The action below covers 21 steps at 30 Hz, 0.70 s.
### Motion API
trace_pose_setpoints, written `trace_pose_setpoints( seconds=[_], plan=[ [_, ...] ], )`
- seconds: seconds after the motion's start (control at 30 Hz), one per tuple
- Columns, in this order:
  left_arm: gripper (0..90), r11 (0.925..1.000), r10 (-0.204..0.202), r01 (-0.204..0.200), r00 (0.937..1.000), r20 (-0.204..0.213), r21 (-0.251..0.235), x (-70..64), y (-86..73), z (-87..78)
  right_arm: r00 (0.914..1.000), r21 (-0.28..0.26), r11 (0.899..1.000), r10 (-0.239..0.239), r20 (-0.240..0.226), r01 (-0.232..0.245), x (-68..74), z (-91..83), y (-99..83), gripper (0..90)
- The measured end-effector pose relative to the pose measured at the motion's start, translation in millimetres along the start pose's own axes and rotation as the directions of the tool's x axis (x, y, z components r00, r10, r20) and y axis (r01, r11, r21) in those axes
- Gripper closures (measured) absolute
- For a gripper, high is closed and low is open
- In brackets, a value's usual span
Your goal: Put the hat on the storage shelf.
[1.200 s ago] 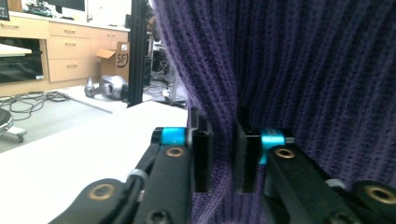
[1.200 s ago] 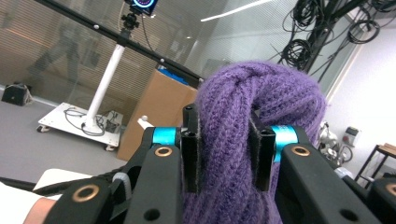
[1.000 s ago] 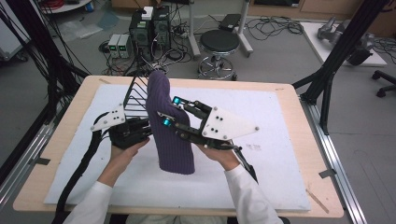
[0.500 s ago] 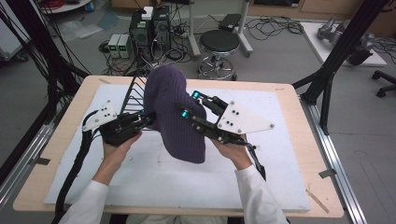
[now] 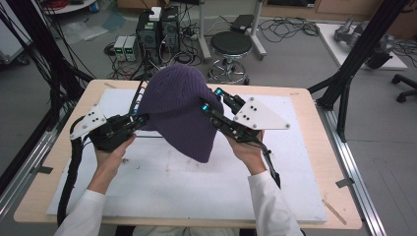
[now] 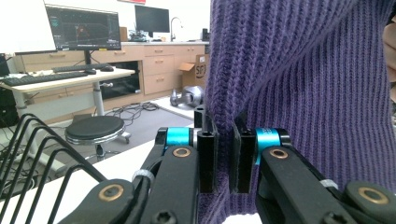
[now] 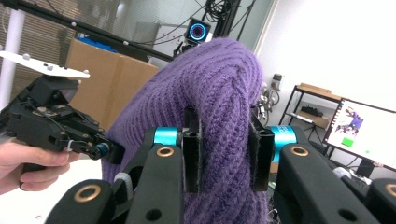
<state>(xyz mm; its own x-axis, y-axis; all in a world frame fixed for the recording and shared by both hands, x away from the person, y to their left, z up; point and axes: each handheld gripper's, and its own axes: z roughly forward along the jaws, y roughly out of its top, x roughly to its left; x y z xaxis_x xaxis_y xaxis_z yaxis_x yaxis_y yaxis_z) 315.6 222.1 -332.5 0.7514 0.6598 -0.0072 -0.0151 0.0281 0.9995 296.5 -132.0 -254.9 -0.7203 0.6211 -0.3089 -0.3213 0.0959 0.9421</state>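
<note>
Item: purple ribbed knit beanie, held up above the table between the two grippers, its rounded crown lifted toward the far edge and its lower part hanging down over the mat.
Left gripper: jaws were drawn narrow, pinching a thin fold of the beanie's knit; in the high view it met the beanie's left edge, with the person's left hand wrapped around its black body.
Right gripper: jaws stood wider apart, clamping a thick roll of the beanie's knit between them; in the high view it gripped the beanie's right side, carried by the person's right hand under a grey three-cornered plate.
Surface: white foam mat lying on a light wooden table.
Rack: black wire rack standing on the table at the far left, partly behind the beanie; its bent wires also appeared at the lower left of the left gripper view.
Background: round black stool on the grey floor beyond the table.
Sleeves: white sleeves covered both forearms.
</note>
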Motion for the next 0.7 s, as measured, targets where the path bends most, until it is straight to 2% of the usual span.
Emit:
trace_pose_setpoints(
  seconds=[0.17, 0.37, 0.7],
  plan=[
    [83.8, 0.9999, 0.008, -0.008, 0.9998, -0.016, -0.008, 4.1, 0.3, -0.4, 0.9999, 0.003, 1.0, 0.003, 0.011, -0.003, -2.3, 5.5, -3.7, 73.2],
    [83.8, 0.9996, 0.008, -0.009, 0.9991, -0.041, -0.027, 15.8, 3.1, -4.3, 0.9997, 0.01, 1.0, -0.002, 0.026, 0.001, -5.7, 15.4, -6.3, 73.1],
    [83.8, 0.9976, 0.019, -0.025, 0.9954, -0.094, -0.065, 30.1, 11.7, -9.5, 0.9997, 0.0, 1.0, -0.013, 0.02, 0.013, -12.1, 45.7, 2.4, 73.0]
  ],
)
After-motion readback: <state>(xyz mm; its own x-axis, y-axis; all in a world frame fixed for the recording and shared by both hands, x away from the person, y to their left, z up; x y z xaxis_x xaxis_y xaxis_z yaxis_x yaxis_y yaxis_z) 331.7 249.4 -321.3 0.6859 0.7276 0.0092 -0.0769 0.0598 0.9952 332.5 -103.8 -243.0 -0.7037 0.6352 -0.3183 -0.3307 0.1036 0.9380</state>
